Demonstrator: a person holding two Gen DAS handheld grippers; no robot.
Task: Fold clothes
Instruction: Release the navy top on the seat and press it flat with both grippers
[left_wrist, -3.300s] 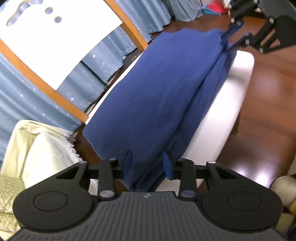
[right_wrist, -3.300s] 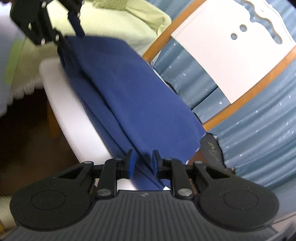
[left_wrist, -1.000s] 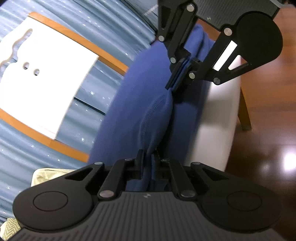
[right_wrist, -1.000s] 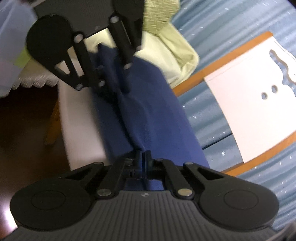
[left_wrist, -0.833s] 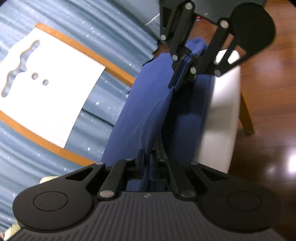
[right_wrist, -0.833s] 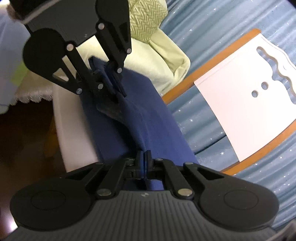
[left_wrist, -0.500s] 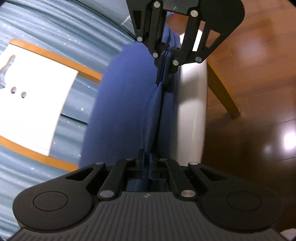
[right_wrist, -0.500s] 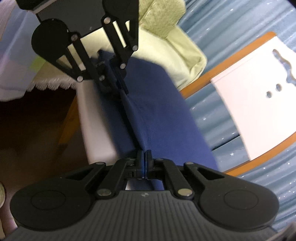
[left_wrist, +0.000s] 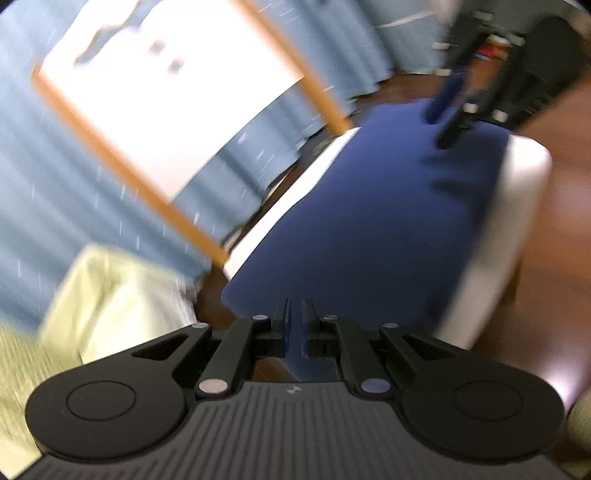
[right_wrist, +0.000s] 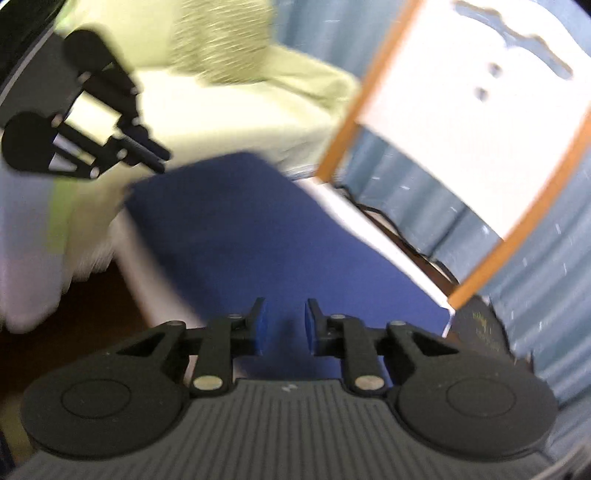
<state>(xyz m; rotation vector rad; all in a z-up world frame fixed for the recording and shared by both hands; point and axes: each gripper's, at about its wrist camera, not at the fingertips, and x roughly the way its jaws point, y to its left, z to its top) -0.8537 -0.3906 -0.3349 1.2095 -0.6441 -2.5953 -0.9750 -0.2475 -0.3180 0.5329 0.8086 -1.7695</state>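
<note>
A dark blue garment (left_wrist: 369, 206) lies folded flat on the white chair seat (left_wrist: 517, 206); it also shows in the right wrist view (right_wrist: 258, 251). My left gripper (left_wrist: 294, 314) sits at the garment's near end, its pads a narrow gap apart, and the blur hides whether cloth is between them. My right gripper (right_wrist: 282, 325) is open just above the other end, holding nothing. Each gripper shows far off in the other's view: the right one (left_wrist: 454, 110), the left one (right_wrist: 147, 151). Both views are blurred.
The chair's white back (left_wrist: 159, 88) with its orange wooden frame (left_wrist: 140, 177) stands beside the seat. Blue starred curtains (left_wrist: 55, 206) hang behind. A pale green cushioned seat (left_wrist: 110, 295) is on the left. Dark wooden floor (left_wrist: 561, 258) lies to the right.
Both grippers held the raised blue cloth shut between them. Now the cloth lies flat on the seat, the right gripper has opened and both have drawn apart.
</note>
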